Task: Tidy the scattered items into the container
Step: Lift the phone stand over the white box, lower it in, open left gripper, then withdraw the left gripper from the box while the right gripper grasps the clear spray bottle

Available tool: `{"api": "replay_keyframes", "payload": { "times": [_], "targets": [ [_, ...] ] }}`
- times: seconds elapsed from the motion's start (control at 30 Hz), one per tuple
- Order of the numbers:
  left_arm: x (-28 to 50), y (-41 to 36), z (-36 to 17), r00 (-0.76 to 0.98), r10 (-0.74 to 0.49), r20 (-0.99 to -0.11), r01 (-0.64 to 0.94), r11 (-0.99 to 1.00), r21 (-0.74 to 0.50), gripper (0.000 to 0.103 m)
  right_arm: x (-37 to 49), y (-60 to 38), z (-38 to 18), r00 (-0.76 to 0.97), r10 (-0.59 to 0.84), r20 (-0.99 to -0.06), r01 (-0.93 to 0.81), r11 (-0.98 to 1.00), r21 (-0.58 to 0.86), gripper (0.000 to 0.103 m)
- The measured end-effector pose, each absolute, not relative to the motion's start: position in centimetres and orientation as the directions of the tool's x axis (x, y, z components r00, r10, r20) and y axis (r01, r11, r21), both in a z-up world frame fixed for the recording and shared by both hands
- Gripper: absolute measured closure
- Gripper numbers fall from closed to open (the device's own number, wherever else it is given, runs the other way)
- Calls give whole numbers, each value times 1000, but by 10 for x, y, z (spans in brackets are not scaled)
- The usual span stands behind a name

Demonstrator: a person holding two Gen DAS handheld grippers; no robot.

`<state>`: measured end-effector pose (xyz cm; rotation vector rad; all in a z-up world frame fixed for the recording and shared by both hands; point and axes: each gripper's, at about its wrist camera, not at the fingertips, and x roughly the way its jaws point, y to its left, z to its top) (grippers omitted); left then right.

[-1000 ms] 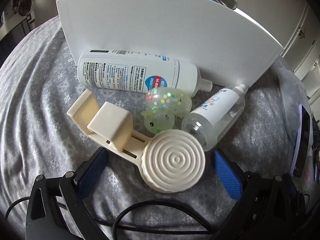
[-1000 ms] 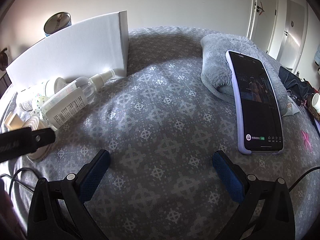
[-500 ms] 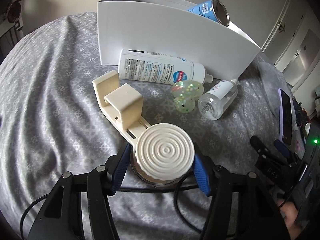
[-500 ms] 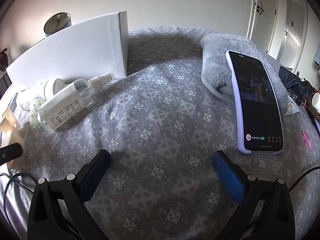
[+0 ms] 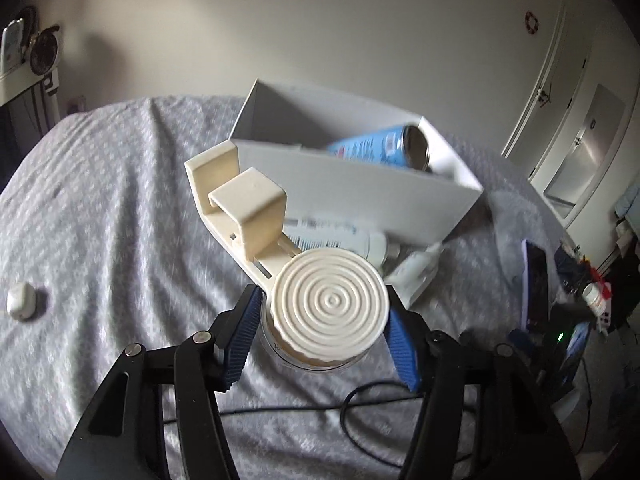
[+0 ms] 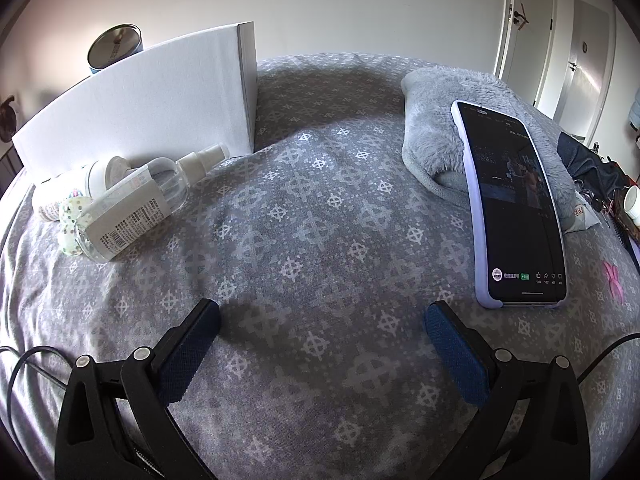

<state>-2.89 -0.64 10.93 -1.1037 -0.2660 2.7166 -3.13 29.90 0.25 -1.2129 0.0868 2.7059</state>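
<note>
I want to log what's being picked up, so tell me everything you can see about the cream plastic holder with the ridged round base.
The cream plastic holder looks like matte moulded plastic. It has a round base topped with concentric ridges, a flat slotted arm and a boxy bracket with an upright end plate. The left hand-held gripper is shut on the base, blue pads pressing both sides. It is held off the grey bedspread, arm slanting up toward the white box, not touching it.

Between the left gripper's [image 5: 324, 336] ribbed blue pads sits a matt cream plastic holder [image 5: 280, 256], its round end ridged in rings; beyond it the white box [image 5: 384, 184] looks like smooth matt card; inside, a can [image 5: 384, 146] with a glossy blue label and metal end; the bedspread [image 6: 320, 240] ahead of the right gripper [image 6: 322, 332] is printed grey cloth; the phone [image 6: 516, 208] to its right has a glossy screen.
</note>
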Motion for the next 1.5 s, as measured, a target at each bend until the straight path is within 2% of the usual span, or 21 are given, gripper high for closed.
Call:
{"api": "replay_keyframes", "payload": {
  "times": [0.13, 0.27, 0.53, 0.83, 0.87, 0.97, 1.13, 1.17, 1.2, 1.27, 1.4, 1.5],
  "targets": [
    [-75, -2, 158, -774, 267, -574, -148, -958, -247, 45, -31, 299, 3, -653, 135, -745, -182, -983, -18, 0],
    [-131, 13, 183, -804, 247, -541, -157, -965, -208, 45, -31, 299, 3, -653, 135, -745, -182, -983, -18, 0],
    [-209, 42, 161, -759, 212, -616, -124, -975, -183, 45, -31, 299, 3, -653, 134, -745, -182, -983, -17, 0],
    [-218, 65, 131, -712, 192, -675, -115, -981, -158, 44, -31, 299, 3, -653, 134, -745, -182, -983, -17, 0],
    [-217, 65, 131, -715, 186, -674, -106, -982, -158, 41, -32, 299, 3, -653, 134, -745, -183, -983, -17, 0],
    [-208, 60, 140, -739, 171, -651, -84, -983, -163, 17, -32, 298, 2, -653, 134, -745, -182, -983, -17, 0],
    [-166, 36, 151, -779, 158, -606, -58, -982, -181, 12, -31, 299, 2, -653, 135, -745, -183, -983, -17, 0],
    [-153, 30, 149, -788, 155, -596, -54, -982, -183, 4, -32, 298, 2, -653, 135, -745, -183, -983, -18, 0],
    [-138, 24, 146, -799, 142, -584, -45, -983, -177, 1, -31, 299, 3, -653, 135, -745, -183, -983, -17, 0],
    [-108, 16, 130, -798, 111, -593, -28, -989, -148, 1, -31, 299, 2, -653, 135, -745, -182, -983, -18, 0],
    [-63, 2, 78, -719, 51, -693, 0, -997, -74, 1, -33, 296, 2, -650, 136, -748, -182, -983, -20, 0],
    [-42, -12, 38, -656, 16, -755, 47, -997, -62, 1, -33, 297, 3, -648, 138, -749, -183, -983, -23, 0]
  ]
}}
